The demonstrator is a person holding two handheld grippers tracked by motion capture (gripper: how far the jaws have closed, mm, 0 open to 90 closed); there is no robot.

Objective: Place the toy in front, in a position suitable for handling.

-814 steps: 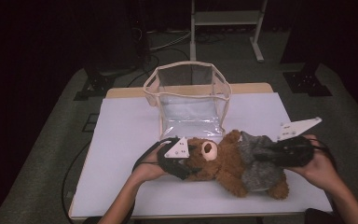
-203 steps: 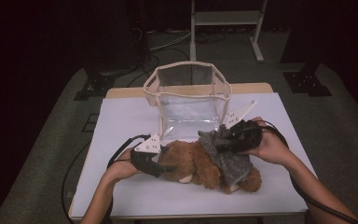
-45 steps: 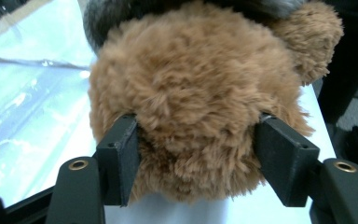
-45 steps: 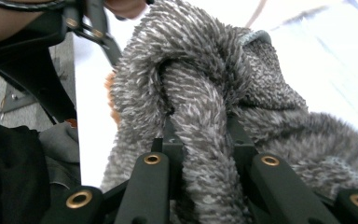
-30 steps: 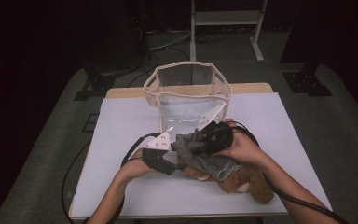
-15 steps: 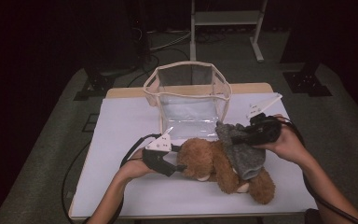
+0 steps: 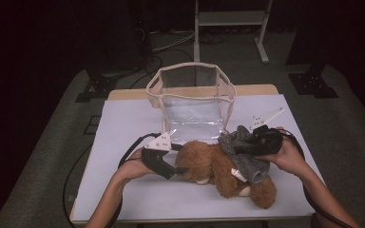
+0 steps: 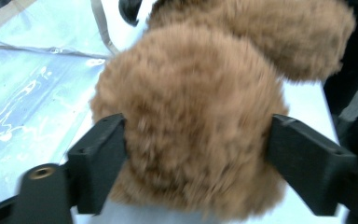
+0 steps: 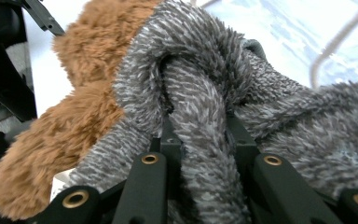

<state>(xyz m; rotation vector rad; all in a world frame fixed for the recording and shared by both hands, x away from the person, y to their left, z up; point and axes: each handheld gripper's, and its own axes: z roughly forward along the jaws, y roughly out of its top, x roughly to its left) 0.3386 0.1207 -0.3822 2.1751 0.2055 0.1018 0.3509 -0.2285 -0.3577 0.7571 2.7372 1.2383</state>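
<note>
A brown teddy bear [image 7: 209, 166] lies on its side on the white table [image 7: 123, 123], wearing a grey knitted garment [image 7: 247, 159] around its body. My left gripper [image 7: 183, 169] is at the bear's head. In the left gripper view its jaws have just been opening and stand wide on either side of the furry head [image 8: 191, 116], the fur brushing both. My right gripper [image 7: 237, 148] is shut on a bunched fold of the grey garment [image 9: 186, 60], with the bear's brown fur [image 9: 88, 107] beside it.
A clear plastic bag with cream trim [image 7: 190, 99] stands open just behind the bear. Black cables trail from both grippers across the table. The table's front edge runs close under the person's forearms. Dark floor and stand legs lie beyond.
The right gripper has carried the grey garment to the right and slightly down, uncovering the bear's head. The left hand has stayed at the head.
</note>
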